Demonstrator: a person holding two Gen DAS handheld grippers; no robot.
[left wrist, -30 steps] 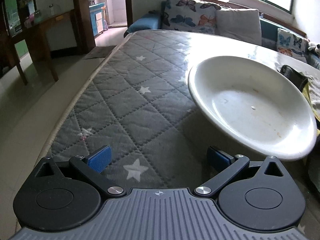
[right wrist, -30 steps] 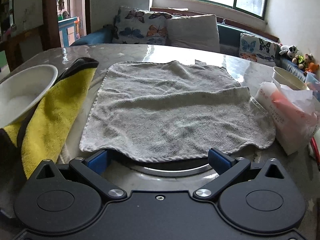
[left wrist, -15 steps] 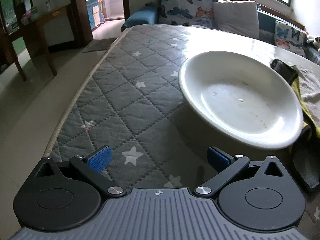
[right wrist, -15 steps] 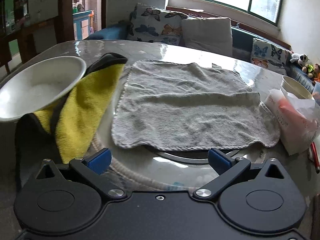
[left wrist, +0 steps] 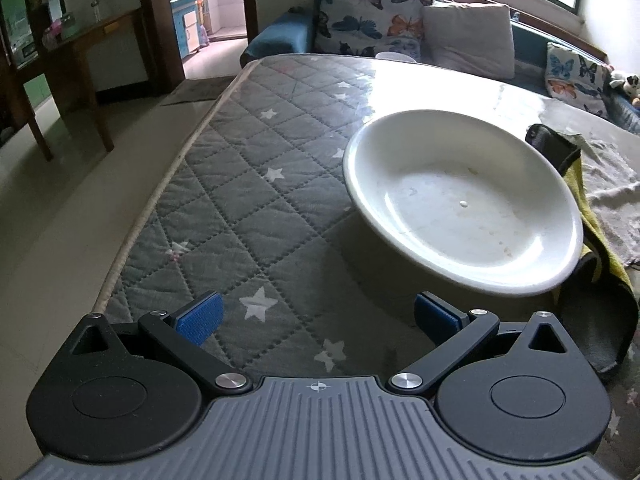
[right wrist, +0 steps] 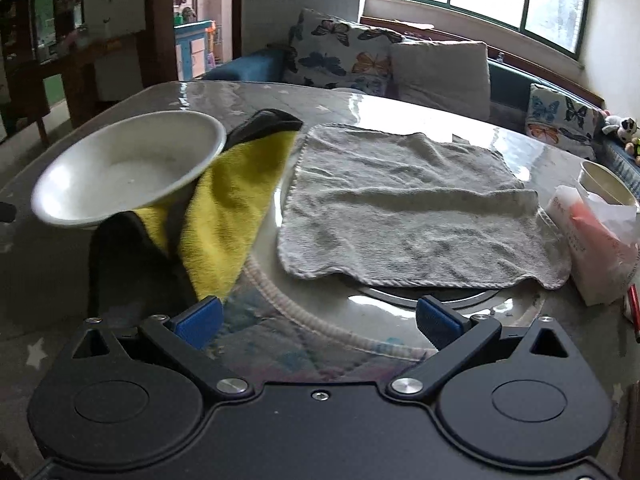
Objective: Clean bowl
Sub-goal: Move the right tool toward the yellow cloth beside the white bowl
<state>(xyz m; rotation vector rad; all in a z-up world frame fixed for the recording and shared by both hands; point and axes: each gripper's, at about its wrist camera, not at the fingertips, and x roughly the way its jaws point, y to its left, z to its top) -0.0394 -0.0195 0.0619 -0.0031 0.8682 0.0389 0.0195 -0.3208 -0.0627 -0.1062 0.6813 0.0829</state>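
Glossy white bowl [left wrist: 460, 204]; fluffy yellow cloth [right wrist: 228, 208]; rough grey towel [right wrist: 408, 208].

A glossy tabletop [right wrist: 400, 108] over grey star-quilted padding carries a white bowl [left wrist: 460, 204], a yellow-and-black cloth [right wrist: 228, 208], a spread grey towel [right wrist: 408, 208] and a tissue pack [right wrist: 600, 248].

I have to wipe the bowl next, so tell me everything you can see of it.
The bowl is white, wide and shallow, glossy like ceramic or enamel. It holds no food, only small specks and faint brownish marks inside. It sits tilted, its right edge propped on the yellow and black cloth, its left part on the quilted table cover. Neither gripper touches it.
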